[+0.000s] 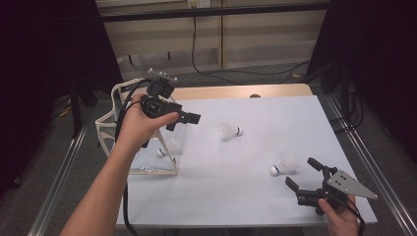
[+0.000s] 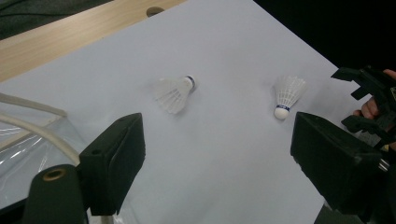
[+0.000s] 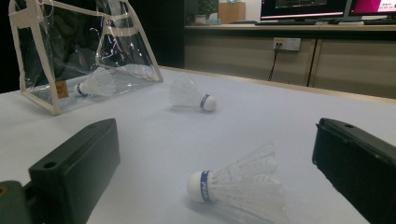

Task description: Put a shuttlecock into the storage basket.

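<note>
High view is showing me holding my left gripper (image 1: 189, 118) up beside the clear bag (image 1: 110, 125), jaws gaping with nothing between them, while one shuttlecock (image 1: 166, 147) is lying inside that bag. Right gripper view is looking over the near shuttlecock (image 3: 243, 186), which is lying on its side on the white table (image 1: 255, 196) just ahead of my right gripper (image 1: 302, 174), whose jaws are also standing wide and empty. Another shuttlecock (image 1: 229, 131) is resting mid-table, well apart from both grippers.
</note>
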Demonstrator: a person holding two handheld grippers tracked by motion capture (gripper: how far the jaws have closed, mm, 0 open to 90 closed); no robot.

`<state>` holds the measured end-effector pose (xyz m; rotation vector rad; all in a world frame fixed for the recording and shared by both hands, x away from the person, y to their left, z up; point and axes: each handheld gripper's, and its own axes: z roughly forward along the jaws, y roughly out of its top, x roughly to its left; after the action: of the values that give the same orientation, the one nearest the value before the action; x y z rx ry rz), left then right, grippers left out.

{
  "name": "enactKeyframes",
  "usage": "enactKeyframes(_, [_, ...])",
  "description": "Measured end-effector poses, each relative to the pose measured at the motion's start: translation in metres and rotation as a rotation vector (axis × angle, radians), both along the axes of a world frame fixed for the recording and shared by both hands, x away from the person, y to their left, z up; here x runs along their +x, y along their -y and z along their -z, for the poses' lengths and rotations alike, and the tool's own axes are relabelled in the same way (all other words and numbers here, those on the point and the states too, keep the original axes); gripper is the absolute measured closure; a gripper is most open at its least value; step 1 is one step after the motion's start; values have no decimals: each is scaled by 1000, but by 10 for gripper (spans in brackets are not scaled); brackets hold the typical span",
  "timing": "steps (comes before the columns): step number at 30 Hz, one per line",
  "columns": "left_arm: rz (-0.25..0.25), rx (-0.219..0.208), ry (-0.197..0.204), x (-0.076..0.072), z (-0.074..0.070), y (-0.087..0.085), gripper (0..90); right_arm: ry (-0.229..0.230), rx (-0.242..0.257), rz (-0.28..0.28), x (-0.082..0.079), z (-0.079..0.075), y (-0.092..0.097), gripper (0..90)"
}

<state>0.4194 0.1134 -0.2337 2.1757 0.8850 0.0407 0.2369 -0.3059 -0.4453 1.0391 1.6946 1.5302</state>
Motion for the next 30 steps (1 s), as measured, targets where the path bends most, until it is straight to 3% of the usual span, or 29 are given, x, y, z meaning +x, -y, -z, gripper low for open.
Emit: enactKeyframes(30, [49, 1, 8, -9, 21, 14, 144, -4, -5, -2, 1, 0, 0, 6])
